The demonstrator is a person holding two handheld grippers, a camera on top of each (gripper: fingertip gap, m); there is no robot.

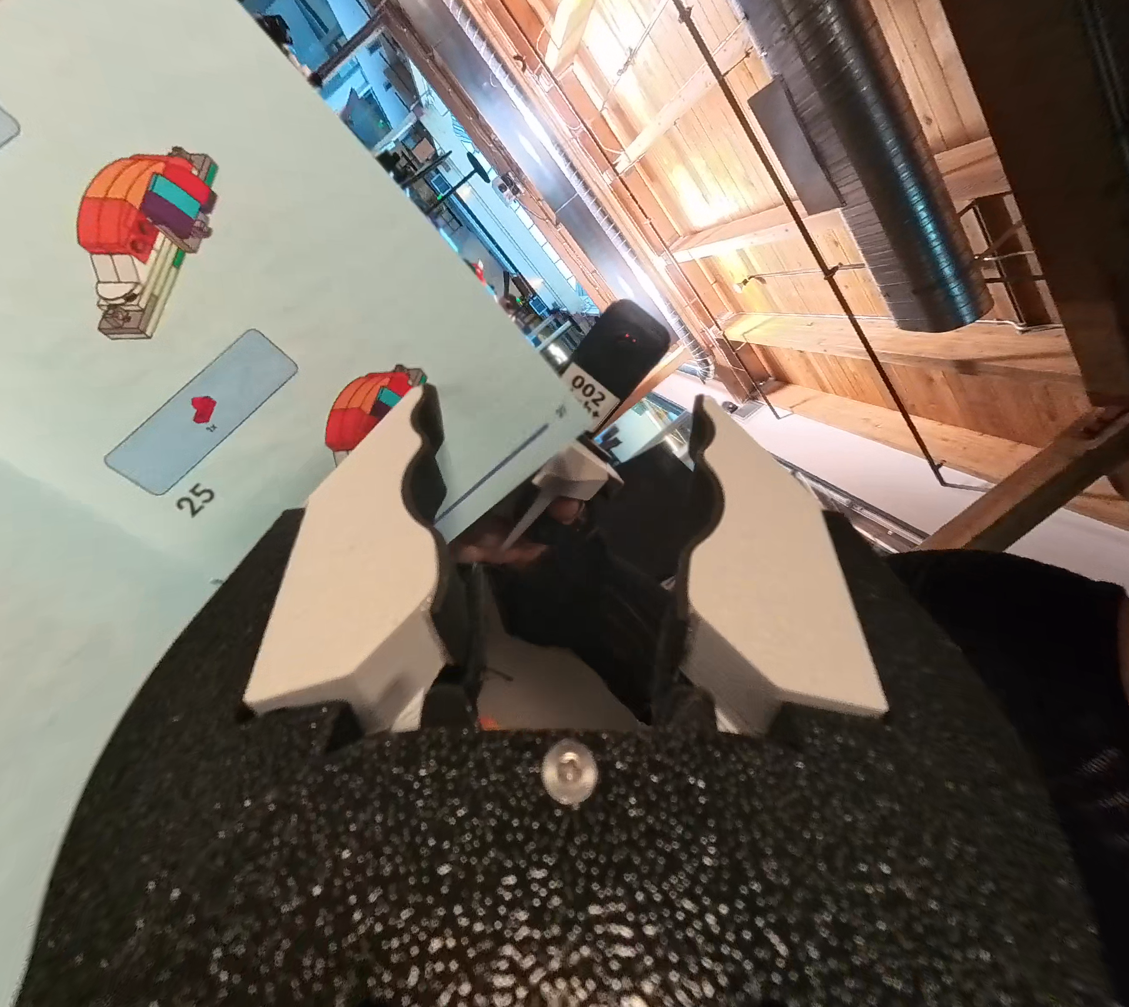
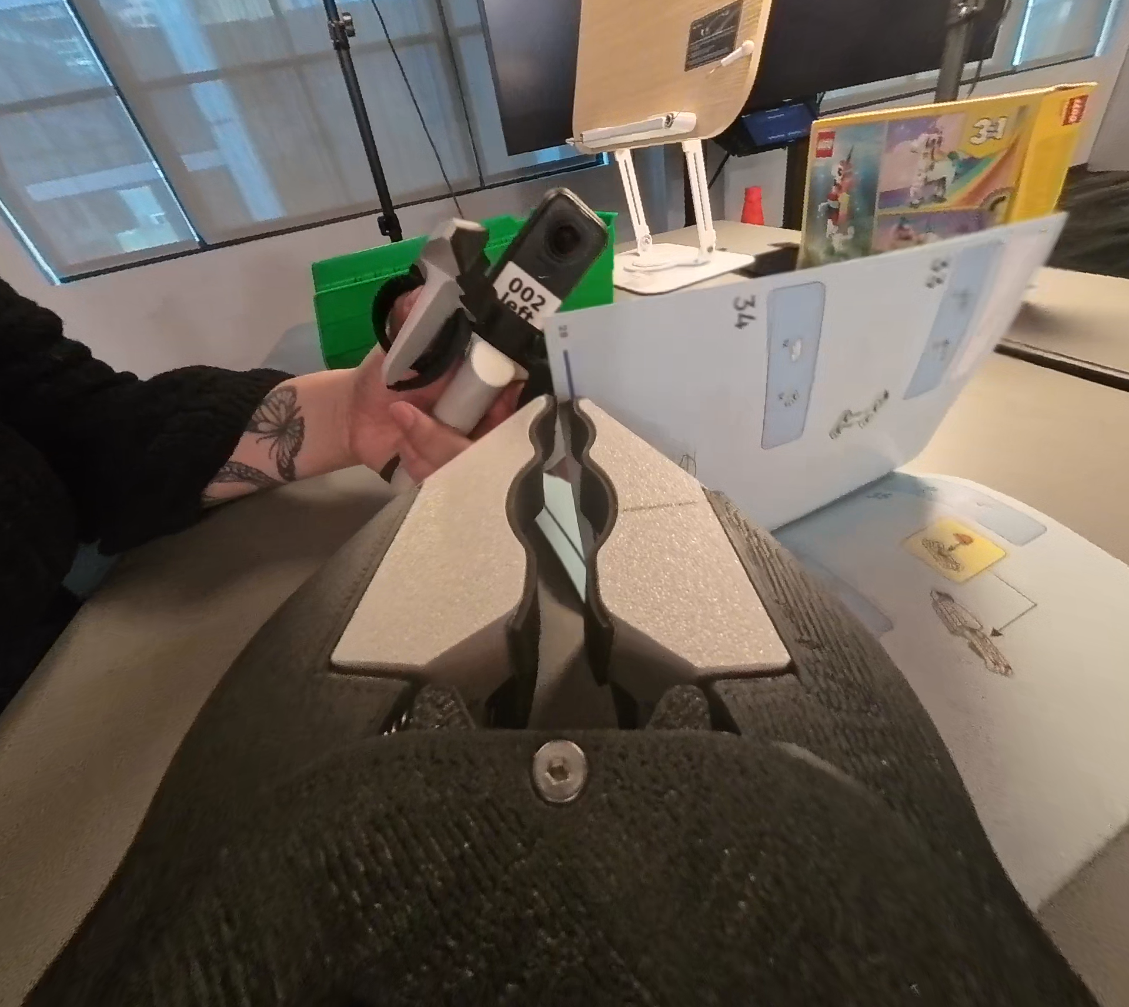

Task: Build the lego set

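My right gripper (image 2: 565,409) is clenched on the corner of a page of the instruction booklet (image 2: 825,366), holding that page lifted and curved above the rest of the booklet, which lies open on the grey table (image 2: 153,580). My left gripper (image 1: 565,415) is released, jaws spread wide with nothing between them, tilted up toward the wooden ceiling (image 1: 763,134) beside the raised page. Behind the booklet the lego box (image 2: 928,171) stands upright; I can't see inside it. A green bin (image 2: 348,305) sits behind my left hand (image 2: 391,427); its contents are hidden, possibly none.
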